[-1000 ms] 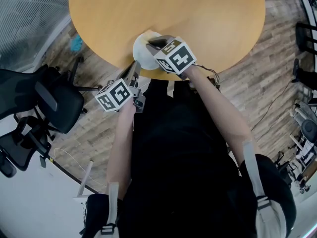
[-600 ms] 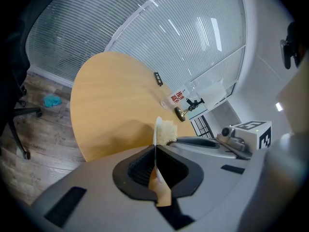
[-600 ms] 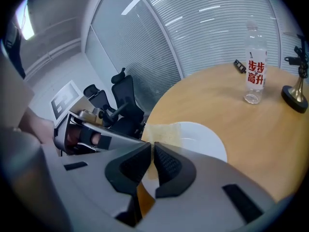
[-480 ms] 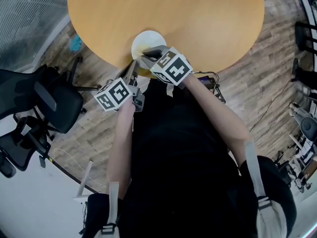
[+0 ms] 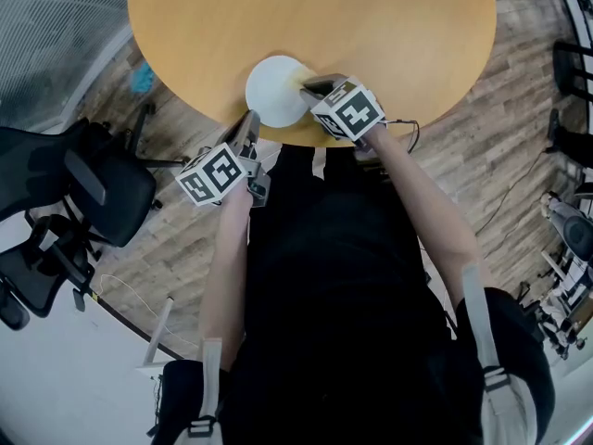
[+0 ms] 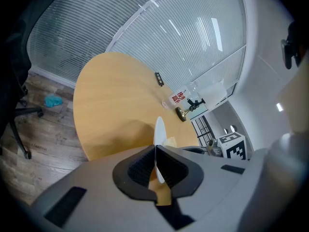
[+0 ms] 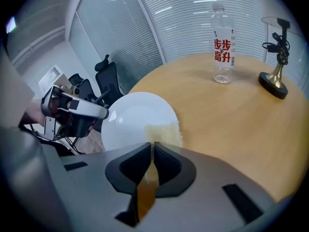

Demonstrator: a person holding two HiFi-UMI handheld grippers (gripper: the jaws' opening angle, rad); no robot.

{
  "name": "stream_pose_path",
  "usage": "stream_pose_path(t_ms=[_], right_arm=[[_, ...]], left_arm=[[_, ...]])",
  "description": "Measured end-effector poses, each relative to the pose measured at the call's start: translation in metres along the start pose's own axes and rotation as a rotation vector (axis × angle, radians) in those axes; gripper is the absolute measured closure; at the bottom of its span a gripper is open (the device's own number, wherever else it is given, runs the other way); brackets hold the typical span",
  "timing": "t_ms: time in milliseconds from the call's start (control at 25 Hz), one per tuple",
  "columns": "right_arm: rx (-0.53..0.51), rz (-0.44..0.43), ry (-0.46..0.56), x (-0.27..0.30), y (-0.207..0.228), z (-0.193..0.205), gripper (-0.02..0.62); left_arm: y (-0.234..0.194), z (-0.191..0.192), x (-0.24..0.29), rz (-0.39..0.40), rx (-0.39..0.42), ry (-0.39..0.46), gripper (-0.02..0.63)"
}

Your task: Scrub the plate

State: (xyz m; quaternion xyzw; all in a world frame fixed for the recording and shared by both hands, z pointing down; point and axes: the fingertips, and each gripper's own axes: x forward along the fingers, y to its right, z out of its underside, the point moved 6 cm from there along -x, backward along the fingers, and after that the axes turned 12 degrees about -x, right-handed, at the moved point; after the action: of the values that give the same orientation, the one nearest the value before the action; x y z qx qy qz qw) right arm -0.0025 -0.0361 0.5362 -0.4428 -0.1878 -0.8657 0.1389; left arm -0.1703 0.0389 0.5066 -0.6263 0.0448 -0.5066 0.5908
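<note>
A white plate [image 5: 276, 91] sits at the near edge of the round wooden table [image 5: 398, 35]. My left gripper [image 5: 248, 130] is shut on its near rim. In the left gripper view the plate [image 6: 158, 127] shows edge-on between the closed jaws of that gripper [image 6: 155, 150]. My right gripper [image 5: 312, 87] is at the plate's right rim, shut on a pale yellow sponge [image 7: 165, 133]. In the right gripper view the sponge rests on the right part of the plate [image 7: 130, 115], just ahead of the gripper [image 7: 152, 146]. The left gripper [image 7: 72, 112] shows at the plate's far side.
A clear water bottle [image 7: 222, 42] with red print and a brass stand [image 7: 274, 79] are on the far part of the table. A black office chair [image 5: 83, 202] is on the floor at the left, with a teal object [image 5: 142, 82] beyond it.
My right gripper has slid with the sponge from over the plate's middle to its right rim, so more of the plate shows. The left gripper and the plate have kept still.
</note>
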Motion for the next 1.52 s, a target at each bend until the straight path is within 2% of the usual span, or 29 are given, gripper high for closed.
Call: stream_pose_path(t_ms=[280,440,640,880,1080,1240,1520], right_arm=[[-0.039,-0.030,-0.039,0.002,0.005,-0.003,0.566],[-0.065,-0.012,-0.004,0.005,0.012,-0.030,0.566],[-0.099,0.005,0.028,0.008,0.018,-0.059,0.566],[-0.118,0.000,-0.011,0.009,0.012,-0.040,0.566],[-0.110,-0.029,-0.062,0.003,-0.010,-0.010,0.566],[-0.138,-0.076,-0.060,0.000,-0.040,0.002,0.566],[-0.151,-0.136,0.021,0.000,-0.075,-0.031,0.566]], left_arm=[[0.002,-0.005,-0.002,-0.015,0.023,0.012,0.583],[0.001,-0.002,-0.001,-0.006,0.014,0.000,0.583],[0.000,0.002,0.000,0.014,-0.035,-0.011,0.583],[-0.001,0.002,0.000,0.016,-0.053,-0.003,0.583],[-0.002,0.000,0.001,0.015,-0.054,0.000,0.583],[-0.004,-0.001,0.002,0.014,-0.053,-0.003,0.583],[-0.004,0.000,0.002,0.015,-0.047,-0.011,0.583]])
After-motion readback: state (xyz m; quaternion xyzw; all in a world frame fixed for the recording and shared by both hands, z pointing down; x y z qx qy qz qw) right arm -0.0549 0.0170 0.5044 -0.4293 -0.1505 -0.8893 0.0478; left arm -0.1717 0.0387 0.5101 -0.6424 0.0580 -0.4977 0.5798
